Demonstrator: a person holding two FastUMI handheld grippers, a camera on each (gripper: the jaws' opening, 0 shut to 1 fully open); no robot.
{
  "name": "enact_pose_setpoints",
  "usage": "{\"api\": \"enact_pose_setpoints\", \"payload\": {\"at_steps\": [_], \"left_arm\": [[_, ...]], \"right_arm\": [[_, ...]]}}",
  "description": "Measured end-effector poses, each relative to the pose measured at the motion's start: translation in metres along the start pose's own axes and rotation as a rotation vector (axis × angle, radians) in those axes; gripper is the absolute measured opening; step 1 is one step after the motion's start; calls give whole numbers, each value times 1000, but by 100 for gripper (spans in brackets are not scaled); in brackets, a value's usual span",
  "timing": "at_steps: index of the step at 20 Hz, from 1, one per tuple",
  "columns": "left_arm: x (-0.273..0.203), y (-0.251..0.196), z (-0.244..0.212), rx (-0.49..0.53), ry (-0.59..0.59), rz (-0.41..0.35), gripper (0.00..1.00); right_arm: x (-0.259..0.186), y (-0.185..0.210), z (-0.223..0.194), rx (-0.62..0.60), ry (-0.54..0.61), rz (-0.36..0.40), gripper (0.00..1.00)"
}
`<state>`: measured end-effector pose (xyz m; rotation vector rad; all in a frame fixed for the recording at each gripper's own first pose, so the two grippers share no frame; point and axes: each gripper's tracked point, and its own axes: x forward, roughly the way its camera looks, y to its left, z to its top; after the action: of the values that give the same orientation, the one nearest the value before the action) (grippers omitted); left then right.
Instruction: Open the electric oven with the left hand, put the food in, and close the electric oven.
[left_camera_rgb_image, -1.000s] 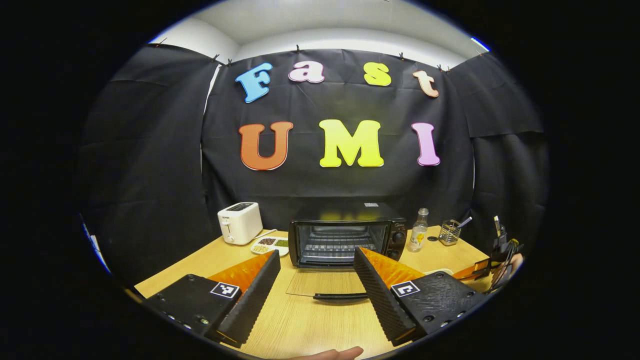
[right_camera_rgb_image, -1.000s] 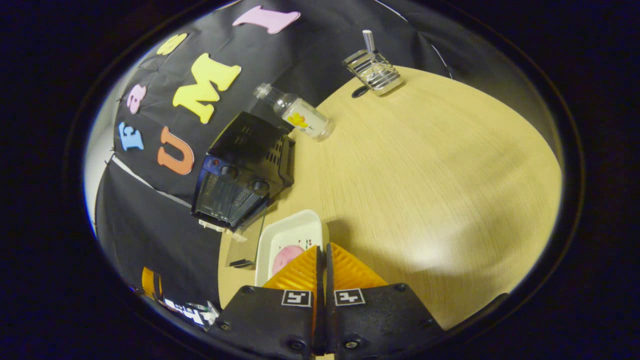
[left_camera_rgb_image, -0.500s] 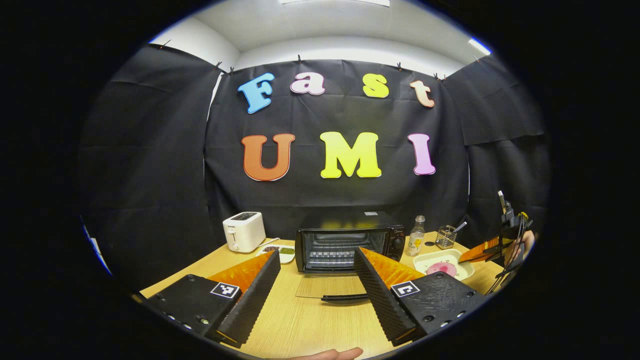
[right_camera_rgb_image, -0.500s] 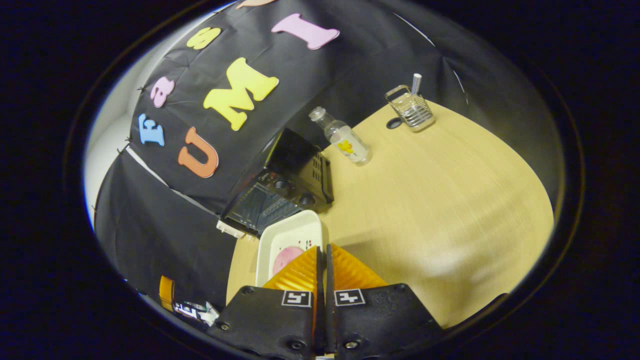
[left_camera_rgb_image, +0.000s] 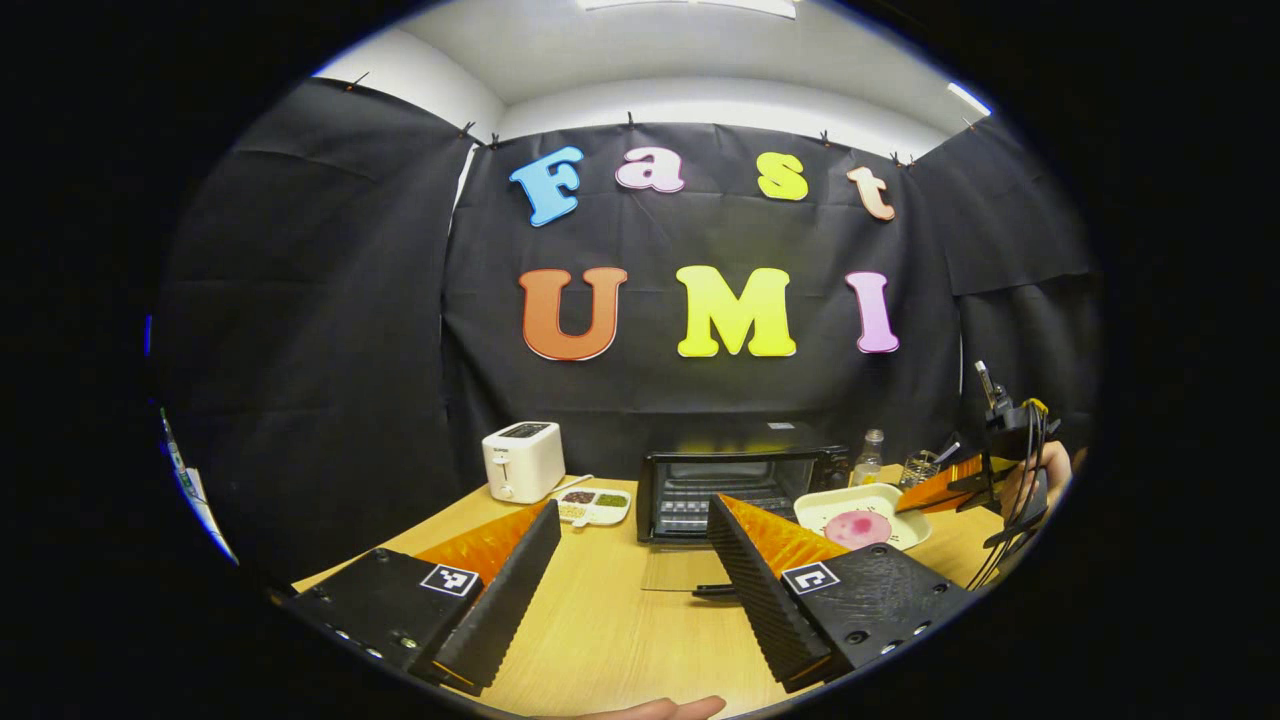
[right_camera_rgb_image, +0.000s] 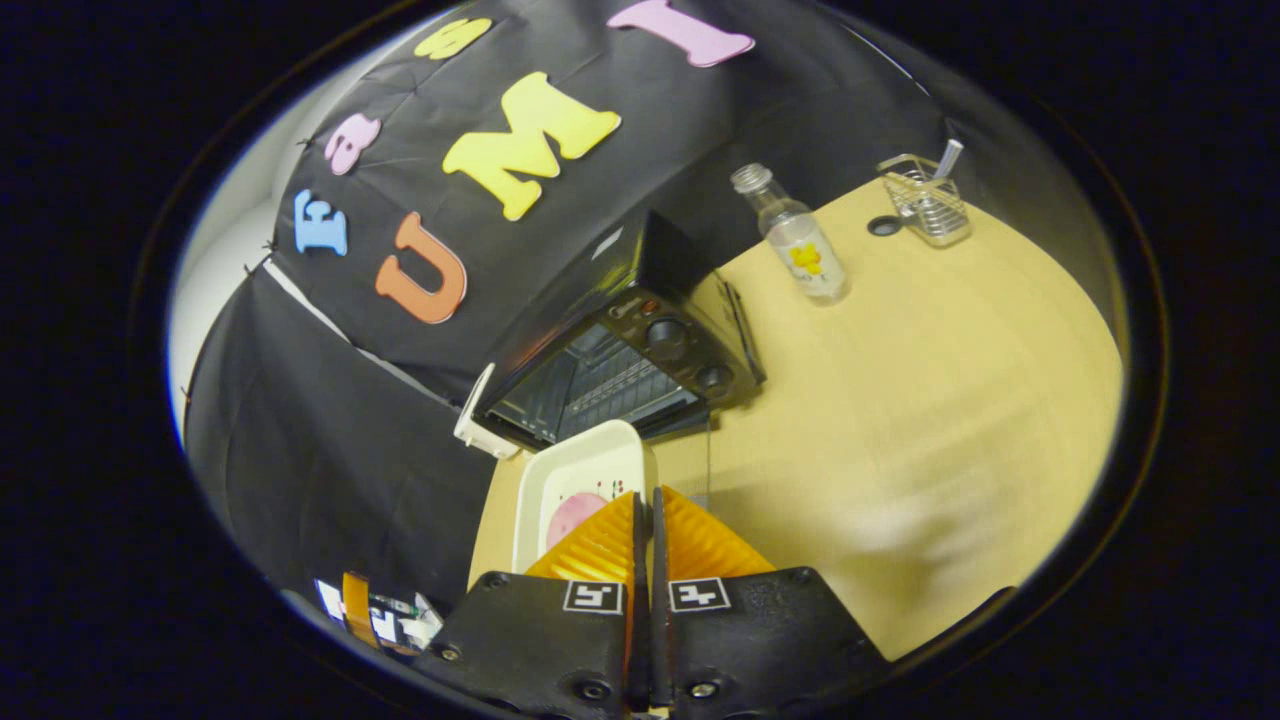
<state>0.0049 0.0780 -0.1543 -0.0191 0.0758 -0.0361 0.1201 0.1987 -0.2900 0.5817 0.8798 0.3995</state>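
The black electric oven (left_camera_rgb_image: 740, 480) stands at the back of the table, its glass door (left_camera_rgb_image: 680, 570) folded down flat and its rack showing. My left gripper (left_camera_rgb_image: 630, 590) is open and holds nothing, well short of the door. At the right, my right gripper (left_camera_rgb_image: 940, 488) is shut on the rim of a white tray (left_camera_rgb_image: 862, 515) with pink food (left_camera_rgb_image: 858, 527), held in the air in front of the oven's right side. In the right gripper view the tray (right_camera_rgb_image: 575, 475) juts out from the shut right gripper (right_camera_rgb_image: 645, 505) toward the oven (right_camera_rgb_image: 620, 350) mouth.
A white toaster (left_camera_rgb_image: 523, 460) and a small compartment dish (left_camera_rgb_image: 593, 505) stand left of the oven. A clear bottle (right_camera_rgb_image: 795, 235) and a wire holder (right_camera_rgb_image: 925, 190) stand to its right. A hand (left_camera_rgb_image: 660, 708) shows at the bottom edge. Bare wooden table (right_camera_rgb_image: 900, 380) lies right of the tray.
My right gripper has lifted the tray and carried it toward the oven's open front. My left gripper has drawn back from the oven, still open.
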Motion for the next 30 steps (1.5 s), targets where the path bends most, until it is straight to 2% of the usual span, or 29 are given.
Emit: {"api": "enact_pose_setpoints", "payload": {"at_steps": [4,7,8,9,10,13,14,18,21,22,23,27,30], "left_arm": [[3,14,-6,39,-3,18,94],[9,23,-12,36,6,23,94],[10,26,-13,37,6,28,94],[14,29,-16,39,11,29,94],[16,31,-18,42,13,31,94],[26,37,-24,30,33,23,94],[28,39,-27,23,42,22,94],[39,51,-38,37,65,41,94],[46,58,-45,30,88,55,94],[47,62,-45,21,89,64,94],[51,67,-46,16,92,73,94],[56,75,-52,6,105,97,94],[56,75,-57,8,113,106,94]], "right_arm": [[50,30,-7,-6,13,-10,4],[87,44,-2,12,-21,-40,4],[97,45,1,18,-41,-54,0],[108,46,5,33,-63,-68,4],[118,46,10,56,-85,-82,7],[145,46,22,155,-162,-109,1],[154,44,28,191,-197,-124,4],[186,35,47,289,-318,-149,5],[206,32,64,328,-406,-149,5],[214,34,67,334,-415,-142,1],[221,36,69,340,-422,-136,5],[233,52,82,318,-486,-79,6],[231,48,90,285,-537,-94,5]]}}
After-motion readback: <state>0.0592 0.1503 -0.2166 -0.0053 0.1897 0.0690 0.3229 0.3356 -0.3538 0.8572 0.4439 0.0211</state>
